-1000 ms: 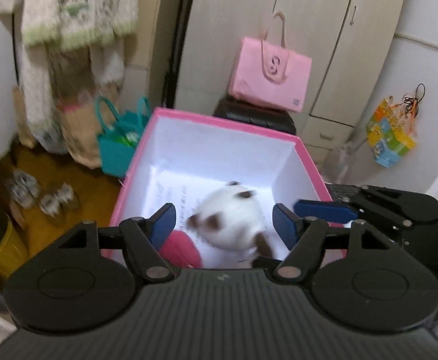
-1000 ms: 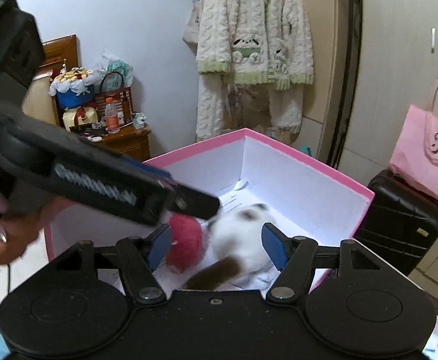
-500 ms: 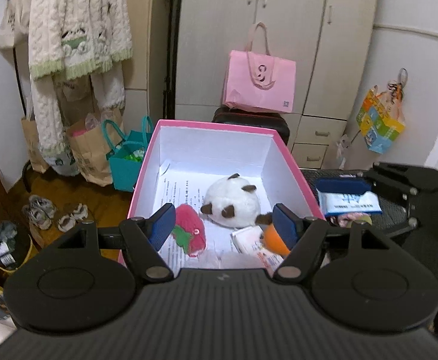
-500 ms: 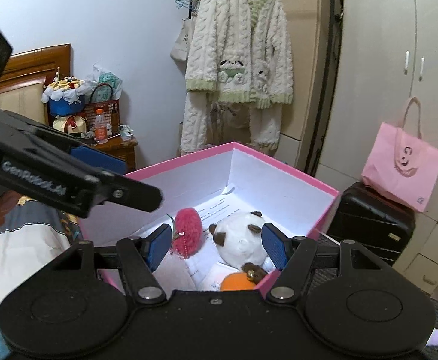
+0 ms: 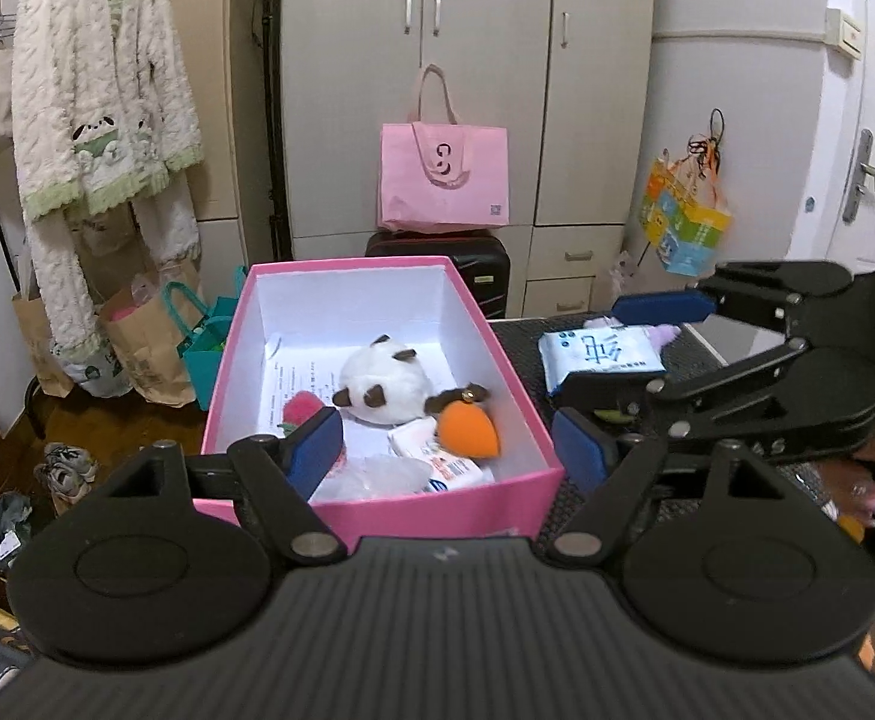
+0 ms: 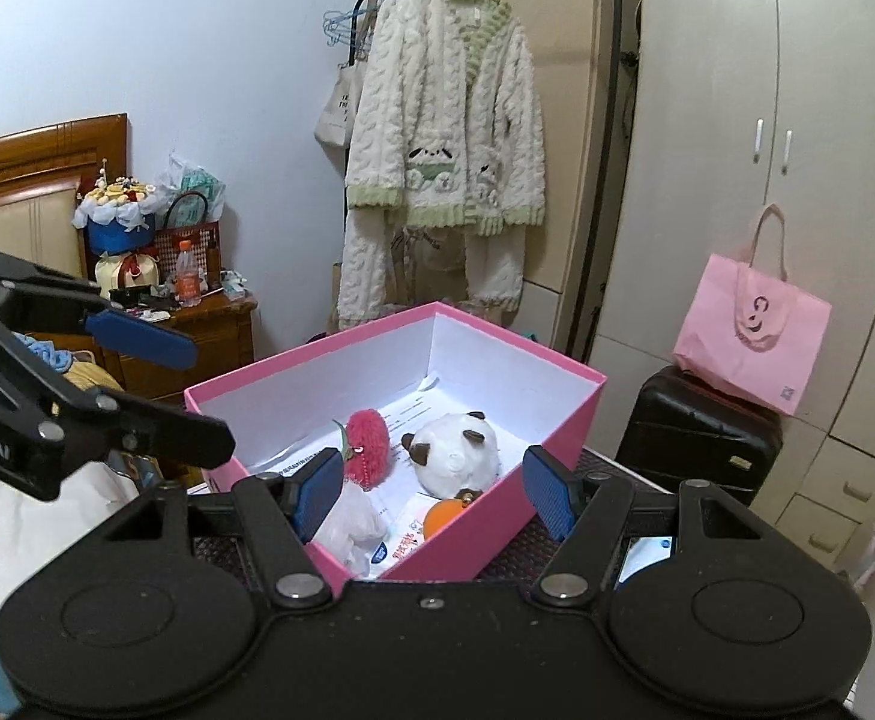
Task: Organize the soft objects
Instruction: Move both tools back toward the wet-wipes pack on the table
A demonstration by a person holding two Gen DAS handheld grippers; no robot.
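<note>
both grippers are pulling back from the pink box point(image 5: 377, 504); left gripper point(image 5: 448, 450) is opening, empty, right gripper point(image 6: 431, 495) gaping empty. panda plush point(image 5: 384, 384) is lying inside, long axis crosswise. only left view is showing the tissue pack point(image 5: 602, 354) on the black mat point(image 5: 518, 336).

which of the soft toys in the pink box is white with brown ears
The round white plush with dark brown ears, lying mid-box on the paper sheet. The fuzzy red strawberry plush beside it is all red, and the small orange plush is plain orange.

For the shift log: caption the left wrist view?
Pink box holding white plush and orange toy; wipes pack outside.
</note>
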